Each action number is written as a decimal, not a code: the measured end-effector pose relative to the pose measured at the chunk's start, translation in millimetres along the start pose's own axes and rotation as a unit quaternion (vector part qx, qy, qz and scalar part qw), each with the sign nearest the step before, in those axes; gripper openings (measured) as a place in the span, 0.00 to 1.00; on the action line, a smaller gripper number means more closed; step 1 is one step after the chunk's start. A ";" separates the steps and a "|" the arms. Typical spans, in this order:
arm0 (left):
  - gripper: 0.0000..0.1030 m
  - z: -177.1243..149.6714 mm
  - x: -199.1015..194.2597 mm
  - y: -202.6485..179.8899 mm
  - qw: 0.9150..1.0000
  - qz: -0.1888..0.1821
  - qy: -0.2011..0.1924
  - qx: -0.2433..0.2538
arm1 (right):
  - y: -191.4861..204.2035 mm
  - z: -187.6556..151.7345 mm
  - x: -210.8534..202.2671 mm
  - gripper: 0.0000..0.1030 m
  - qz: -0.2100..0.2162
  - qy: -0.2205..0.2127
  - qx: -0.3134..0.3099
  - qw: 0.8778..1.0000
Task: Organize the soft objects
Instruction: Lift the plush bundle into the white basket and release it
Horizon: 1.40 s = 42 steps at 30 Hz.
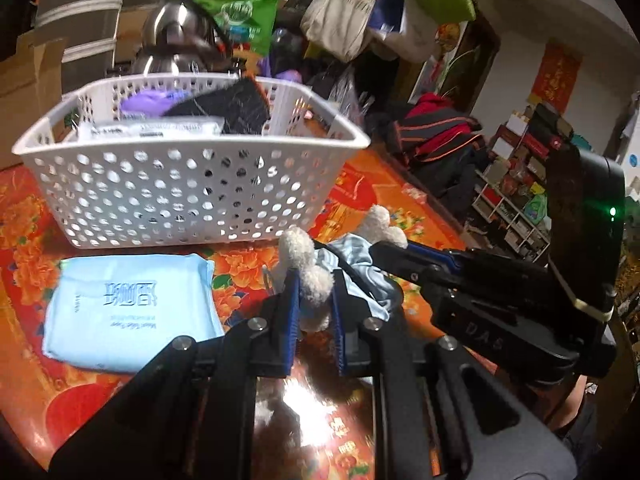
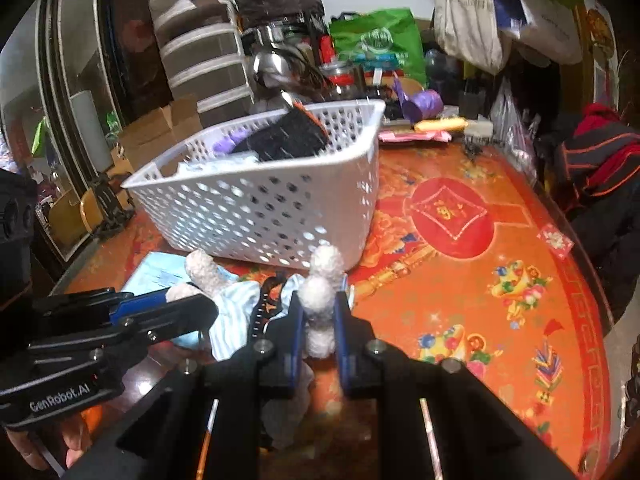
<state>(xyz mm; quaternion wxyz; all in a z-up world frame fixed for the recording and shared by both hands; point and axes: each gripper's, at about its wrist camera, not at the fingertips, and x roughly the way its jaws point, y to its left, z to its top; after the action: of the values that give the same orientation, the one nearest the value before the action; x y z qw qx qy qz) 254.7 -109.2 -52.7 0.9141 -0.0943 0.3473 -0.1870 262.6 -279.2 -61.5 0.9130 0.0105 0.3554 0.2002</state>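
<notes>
A white plush toy (image 1: 316,280) in pale blue striped clothes lies on the red flowered tablecloth in front of a white perforated basket (image 1: 188,184). My left gripper (image 1: 316,312) is shut on one fuzzy limb of it. My right gripper (image 2: 318,320) is shut on another fuzzy limb of the plush toy (image 2: 320,288). The right gripper's fingers (image 1: 404,256) show at the right of the left wrist view, and the left gripper's fingers (image 2: 172,308) show at the left of the right wrist view. The basket (image 2: 272,204) holds a black cloth (image 2: 288,136), a purple item and a white packet.
A pale blue tissue pack (image 1: 128,308) lies flat on the table left of the toy, in front of the basket. Behind the basket stand a steel kettle (image 1: 176,36), a green bag (image 1: 244,12), drawers and clutter. The table edge curves at the right (image 2: 600,320).
</notes>
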 end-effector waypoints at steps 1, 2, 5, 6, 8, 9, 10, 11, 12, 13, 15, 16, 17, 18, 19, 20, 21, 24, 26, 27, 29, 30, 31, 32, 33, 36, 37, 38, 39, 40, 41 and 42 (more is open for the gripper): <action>0.13 -1.5 -9.2 -0.1 1.000 -0.003 -0.007 0.002 | 4.7 -0.6 -8.5 0.12 0.002 -0.005 0.000 1.000; 0.13 -2.6 -18.3 0.1 1.000 -0.005 -0.014 0.002 | 8.1 -0.6 -13.9 0.12 0.005 -0.009 0.000 1.000; 0.13 -5.3 -51.5 4.1 0.999 -0.016 -0.039 0.004 | 23.3 0.7 -37.3 0.12 0.009 -0.030 -0.013 0.999; 0.13 -4.1 -61.9 6.7 0.999 -0.019 -0.046 0.002 | 30.3 2.9 -45.8 0.12 0.017 -0.037 -0.015 0.999; 0.13 1.8 -80.2 13.1 0.998 -0.027 -0.056 -0.001 | 42.3 8.7 -57.2 0.12 0.022 -0.048 -0.024 0.998; 0.13 5.6 -87.9 16.3 0.998 -0.030 -0.059 -0.002 | 46.8 12.8 -60.3 0.12 0.025 -0.052 -0.026 0.998; 0.13 11.3 -95.7 19.7 0.998 -0.032 -0.061 -0.003 | 52.4 20.7 -64.4 0.12 0.032 -0.057 -0.026 0.998; 0.13 20.6 -102.0 22.9 0.997 -0.034 -0.064 -0.002 | 56.0 26.2 -65.9 0.12 0.036 -0.059 -0.026 0.997; 0.13 34.9 -109.3 29.7 0.997 -0.038 -0.068 -0.003 | 63.4 39.7 -67.6 0.12 0.034 -0.066 -0.034 0.997; 0.13 44.3 -114.6 33.9 0.997 -0.042 -0.071 -0.007 | 68.2 51.6 -68.1 0.12 0.033 -0.071 -0.037 0.996; 0.13 77.2 -125.8 45.3 0.996 -0.042 -0.080 -0.008 | 75.3 78.2 -67.5 0.12 0.040 -0.078 -0.036 0.995; 0.13 89.6 -127.8 47.0 0.996 -0.040 -0.086 -0.006 | 76.8 88.4 -65.8 0.12 0.039 -0.082 -0.037 0.995; 0.13 106.5 -130.7 49.5 0.996 -0.034 -0.088 -0.001 | 79.9 101.9 -63.4 0.12 0.034 -0.087 -0.041 0.995; 0.13 125.3 -128.8 51.6 0.996 -0.029 -0.083 0.006 | 82.3 120.1 -57.3 0.12 0.029 -0.089 -0.044 0.995; 0.13 139.7 -127.0 53.7 0.996 -0.028 -0.085 0.007 | 82.5 129.9 -52.8 0.12 0.025 -0.087 -0.043 0.995; 0.13 155.2 -123.0 55.9 0.996 -0.020 -0.083 0.013 | 81.7 145.8 -44.5 0.12 0.026 -0.085 -0.037 0.995; 0.13 170.0 -116.1 59.0 0.997 -0.009 -0.080 0.017 | 81.1 155.5 -38.6 0.12 0.025 -0.084 -0.038 0.995; 0.13 200.2 -89.7 69.3 0.998 0.015 -0.060 0.011 | 75.2 181.8 -17.5 0.12 0.008 -0.083 -0.036 0.996; 0.13 212.7 -64.5 77.2 0.999 0.024 -0.045 0.010 | 67.7 191.2 1.0 0.12 -0.004 -0.076 -0.029 0.997; 0.13 216.5 -51.1 80.6 0.999 0.030 -0.037 0.009 | 63.7 194.8 13.6 0.12 -0.010 -0.061 -0.024 0.998; 0.13 214.4 -24.9 82.5 0.999 0.041 -0.022 0.006 | 57.7 196.1 31.5 0.12 -0.018 -0.039 -0.019 0.999; 0.13 213.2 -15.1 86.0 0.999 0.043 -0.014 0.004 | 53.9 193.6 41.5 0.12 -0.020 -0.028 -0.014 0.999; 0.13 211.1 -6.3 88.3 0.999 0.046 -0.011 0.001 | 50.8 187.8 50.1 0.12 -0.022 -0.017 -0.015 1.000; 0.13 208.8 1.3 92.1 0.999 0.050 -0.007 -0.003 | 49.3 184.8 56.6 0.12 -0.023 -0.010 -0.020 0.999; 0.13 204.5 9.3 95.0 0.999 0.053 -0.001 -0.007 | 47.5 181.7 61.9 0.12 -0.024 -0.006 -0.023 0.999; 0.22 191.1 31.0 98.5 0.997 0.073 0.017 -0.009 | 40.7 170.6 74.0 0.12 -0.022 0.000 -0.019 1.000; 0.28 186.0 34.8 100.3 0.996 0.083 0.019 -0.006 | 38.8 167.4 76.3 0.13 -0.024 0.004 -0.014 1.000; 0.43 182.5 38.5 102.2 0.995 0.095 0.022 -0.002 | 36.6 164.4 78.9 0.16 -0.032 0.011 -0.006 0.999; 0.54 179.5 37.7 105.1 0.995 0.102 0.020 -0.004 | 35.2 163.8 79.2 0.22 -0.040 0.011 -0.005 0.999; 0.57 177.6 34.9 109.5 0.994 0.104 0.015 -0.007 | 32.2 163.4 77.5 0.28 -0.051 0.008 -0.004 0.999; 0.61 174.9 29.2 111.6 0.994 0.109 0.004 -0.008 | 29.5 163.2 74.8 0.43 -0.055 0.005 0.000 0.998; 0.67 172.8 20.8 113.2 0.994 0.113 -0.007 -0.008 | 23.1 162.7 68.2 0.54 -0.058 -0.003 0.009 0.998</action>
<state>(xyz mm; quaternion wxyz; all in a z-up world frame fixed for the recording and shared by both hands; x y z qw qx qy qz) 416.1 -7.1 28.6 0.9310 -0.0628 0.3508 -0.0789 406.1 -212.5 19.8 0.9241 -0.0015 0.3543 0.1433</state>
